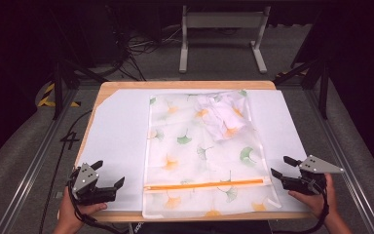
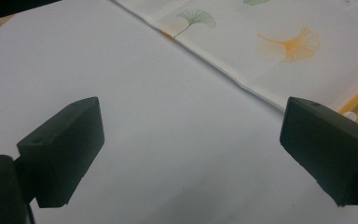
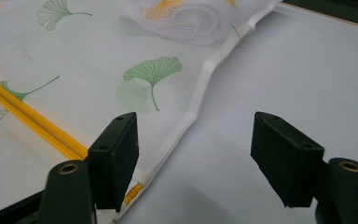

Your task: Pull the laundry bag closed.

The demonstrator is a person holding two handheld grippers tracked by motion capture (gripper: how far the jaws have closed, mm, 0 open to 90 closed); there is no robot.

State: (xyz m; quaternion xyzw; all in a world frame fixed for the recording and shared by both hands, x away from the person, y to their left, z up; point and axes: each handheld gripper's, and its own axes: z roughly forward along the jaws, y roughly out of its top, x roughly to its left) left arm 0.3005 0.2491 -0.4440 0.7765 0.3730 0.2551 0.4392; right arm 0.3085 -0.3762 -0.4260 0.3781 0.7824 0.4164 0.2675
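A white mesh laundry bag [image 1: 199, 151] printed with green and orange ginkgo leaves lies flat on a white sheet [image 1: 117, 136] that covers a wooden table [image 1: 185, 85]. An orange zipper [image 1: 204, 185] runs across the bag near its front end, and a crumpled white cloth [image 1: 221, 114] sits inside the bag at its far end. The left gripper [image 1: 108, 173] rests at the front left corner of the sheet, its jaws spread wide with nothing between them; the bag's left edge lies just beyond and to the right of its jaws, apart from them. The right gripper [image 1: 283, 165] rests at the bag's front right corner, jaws released and holding nothing. In the right gripper view, the bag's hemmed edge [image 3: 196, 105] and the zipper's end lie just beside the left-hand jaw, while bare sheet shows between the jaws.
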